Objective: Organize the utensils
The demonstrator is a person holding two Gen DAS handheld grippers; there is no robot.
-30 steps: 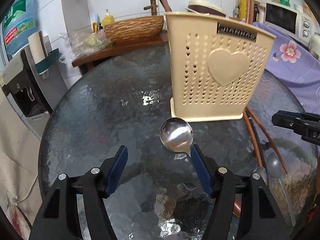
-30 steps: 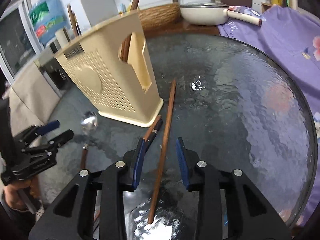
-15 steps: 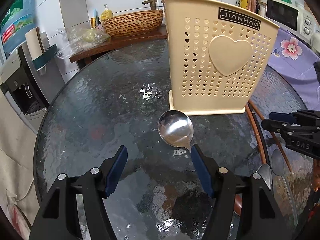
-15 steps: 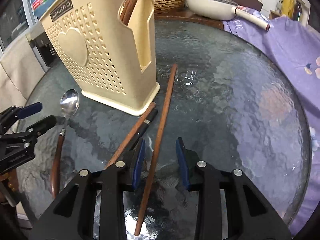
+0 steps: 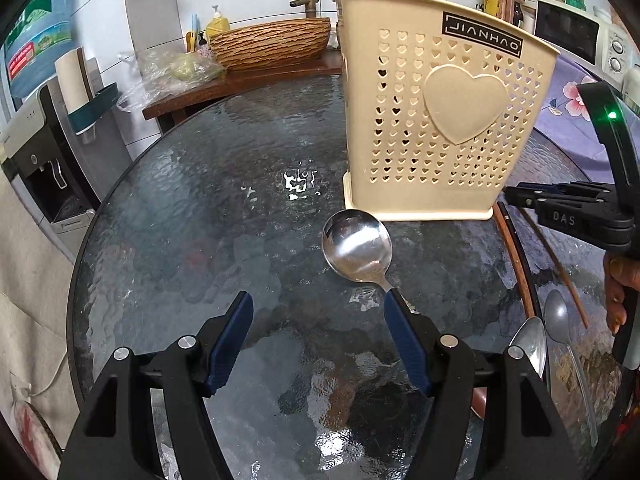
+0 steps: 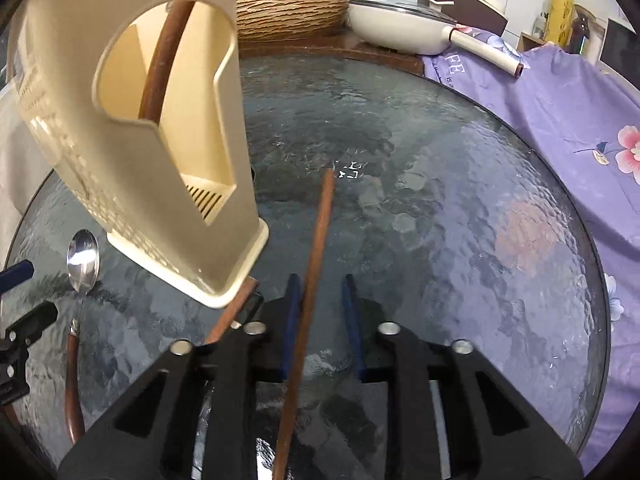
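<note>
My left gripper (image 5: 316,336) is wide open and holds nothing, and the shiny spoon (image 5: 357,246) lies on the glass table (image 5: 192,216) right in front of it, its neck touching the right finger. My right gripper (image 6: 322,312) is partly open around a long brown chopstick (image 6: 316,248), not squeezing it. The cream utensil holder (image 5: 440,112) stands just behind the spoon.

Bright, even indoor light; white glare on glass table (image 5: 296,184); strong fisheye bending, dark corners.
</note>
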